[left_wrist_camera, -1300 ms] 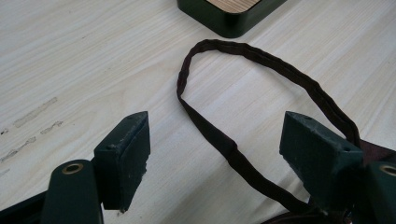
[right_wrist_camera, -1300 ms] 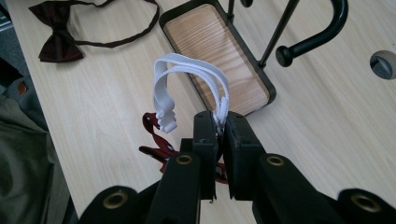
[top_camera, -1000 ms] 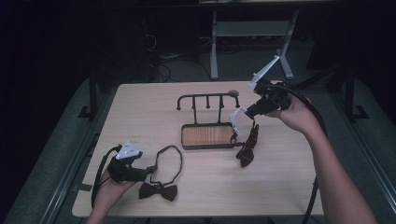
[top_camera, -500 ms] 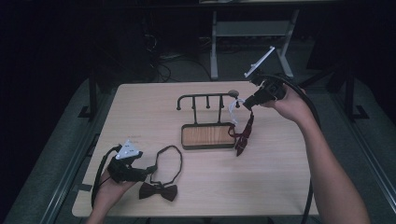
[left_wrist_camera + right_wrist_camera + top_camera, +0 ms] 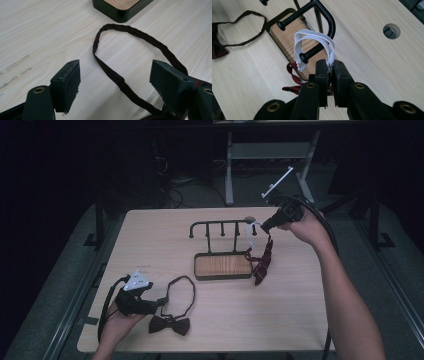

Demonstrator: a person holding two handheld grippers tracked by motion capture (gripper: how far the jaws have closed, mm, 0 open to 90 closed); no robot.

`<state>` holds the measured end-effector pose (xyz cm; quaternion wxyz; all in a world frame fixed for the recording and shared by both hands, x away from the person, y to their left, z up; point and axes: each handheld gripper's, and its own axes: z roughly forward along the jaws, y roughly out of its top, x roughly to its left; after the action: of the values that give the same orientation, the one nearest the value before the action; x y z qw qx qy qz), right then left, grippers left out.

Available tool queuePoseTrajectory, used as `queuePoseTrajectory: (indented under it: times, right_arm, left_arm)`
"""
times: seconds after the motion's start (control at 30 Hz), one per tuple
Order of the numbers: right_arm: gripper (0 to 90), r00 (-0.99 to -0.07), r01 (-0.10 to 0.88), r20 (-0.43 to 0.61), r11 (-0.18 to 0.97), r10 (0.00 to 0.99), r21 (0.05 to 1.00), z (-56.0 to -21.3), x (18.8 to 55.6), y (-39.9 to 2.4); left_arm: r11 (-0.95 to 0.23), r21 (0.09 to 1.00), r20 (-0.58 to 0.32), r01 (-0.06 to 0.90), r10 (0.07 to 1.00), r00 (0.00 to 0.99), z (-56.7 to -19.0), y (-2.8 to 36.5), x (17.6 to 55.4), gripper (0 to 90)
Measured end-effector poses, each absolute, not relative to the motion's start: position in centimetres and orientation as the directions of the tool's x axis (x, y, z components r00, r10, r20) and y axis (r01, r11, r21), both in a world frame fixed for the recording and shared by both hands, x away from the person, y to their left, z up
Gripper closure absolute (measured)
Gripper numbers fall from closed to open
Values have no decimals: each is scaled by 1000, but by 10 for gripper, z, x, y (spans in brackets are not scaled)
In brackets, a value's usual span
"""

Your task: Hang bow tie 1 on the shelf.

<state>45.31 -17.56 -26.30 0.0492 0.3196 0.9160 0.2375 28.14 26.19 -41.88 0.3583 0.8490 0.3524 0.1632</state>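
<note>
A black hook rack (image 5: 221,225) on a wooden base (image 5: 222,265) stands mid-table. My right gripper (image 5: 267,224) is shut on the white elastic strap (image 5: 312,37) of a dark red bow tie (image 5: 260,262). The strap is looped around the rack's end peg (image 5: 305,57), and the tie hangs down beside the base. In the right gripper view the gripper (image 5: 330,66) pinches the strap just behind the peg. My left gripper (image 5: 157,302) rests open at the front left. The brown strap loop (image 5: 120,82) of a dark brown bow tie (image 5: 170,325) lies on the table between its jaws.
The light wooden table (image 5: 310,310) has a round cable hole (image 5: 391,31) behind the rack's right end. A corner of the rack base (image 5: 122,10) lies ahead of the left gripper. A metal stand (image 5: 270,150) is on the dark floor beyond the table.
My right gripper has lifted the red bow tie and carried it left to the rack's end peg, where the white strap now loops over. The left gripper has stayed put.
</note>
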Motion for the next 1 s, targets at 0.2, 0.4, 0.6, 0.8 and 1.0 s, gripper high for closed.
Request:
queuePoseTrajectory:
  times: [0.2, 0.4, 0.6, 0.8, 1.0]
  right_arm:
    - [832, -782, 574, 68, 675, 619, 464, -266, 457, -179]
    - [808, -783, 576, 66, 681, 618, 453, -270, 457, -179]
    - [791, -792, 566, 68, 688, 606, 454, -272, 456, -180]
    - [744, -807, 556, 88, 701, 584, 447, -277, 451, -183]
    - [724, -814, 548, 95, 702, 573, 455, -279, 446, -187]
  left_arm:
    - [-492, 727, 24, 479, 716, 698, -419, 262, 281, 250]
    - [-490, 726, 20, 483, 717, 697, -419, 261, 281, 250]
    - [-493, 723, 22, 484, 716, 698, -419, 262, 281, 250]
    - [-498, 720, 25, 483, 714, 700, -419, 261, 281, 251]
    - [-500, 717, 25, 485, 714, 700, -419, 262, 281, 251]
